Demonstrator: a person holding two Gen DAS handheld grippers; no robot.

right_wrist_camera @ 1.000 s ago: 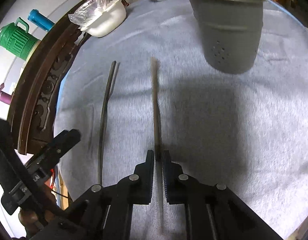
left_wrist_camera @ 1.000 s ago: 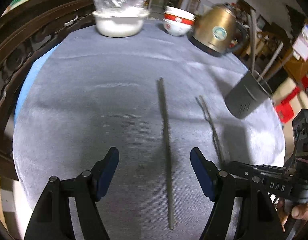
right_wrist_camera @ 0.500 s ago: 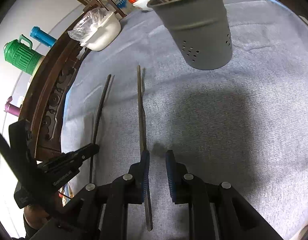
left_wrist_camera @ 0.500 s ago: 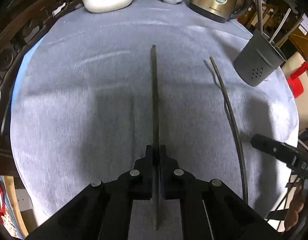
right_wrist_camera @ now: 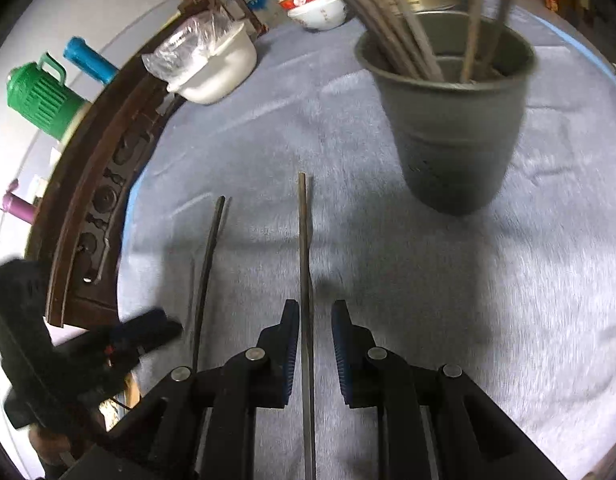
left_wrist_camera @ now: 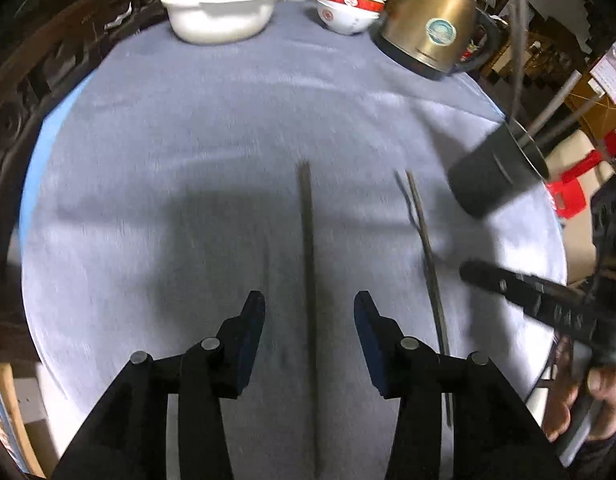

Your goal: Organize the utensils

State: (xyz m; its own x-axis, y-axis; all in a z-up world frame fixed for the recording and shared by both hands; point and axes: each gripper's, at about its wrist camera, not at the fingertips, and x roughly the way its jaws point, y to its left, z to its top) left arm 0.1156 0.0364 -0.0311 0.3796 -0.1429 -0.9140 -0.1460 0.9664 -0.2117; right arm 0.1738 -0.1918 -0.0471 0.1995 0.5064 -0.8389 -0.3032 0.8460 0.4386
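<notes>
Two dark chopsticks lie on the grey cloth. In the left wrist view one chopstick (left_wrist_camera: 308, 240) runs between the fingers of my open left gripper (left_wrist_camera: 310, 312); the other chopstick (left_wrist_camera: 426, 248) lies to its right. In the right wrist view a chopstick (right_wrist_camera: 305, 248) runs between the fingers of my right gripper (right_wrist_camera: 315, 330), whose jaws stand a little apart around it, not clamped. The second chopstick (right_wrist_camera: 207, 264) lies to the left. A grey utensil cup (right_wrist_camera: 452, 120) with several sticks stands ahead right; it also shows in the left wrist view (left_wrist_camera: 492, 176).
A white bowl with plastic wrap (left_wrist_camera: 219, 12), stacked red-rimmed bowls (left_wrist_camera: 348, 8) and a brass kettle (left_wrist_camera: 432, 28) stand at the table's far edge. A carved wooden chair back (right_wrist_camera: 95, 208) curves along the left. A green jug (right_wrist_camera: 43, 96) stands beyond it.
My left gripper was shut on its chopstick half a second ago and is now open, with the chopstick lying on the cloth. My right gripper has opened wider around its chopstick.
</notes>
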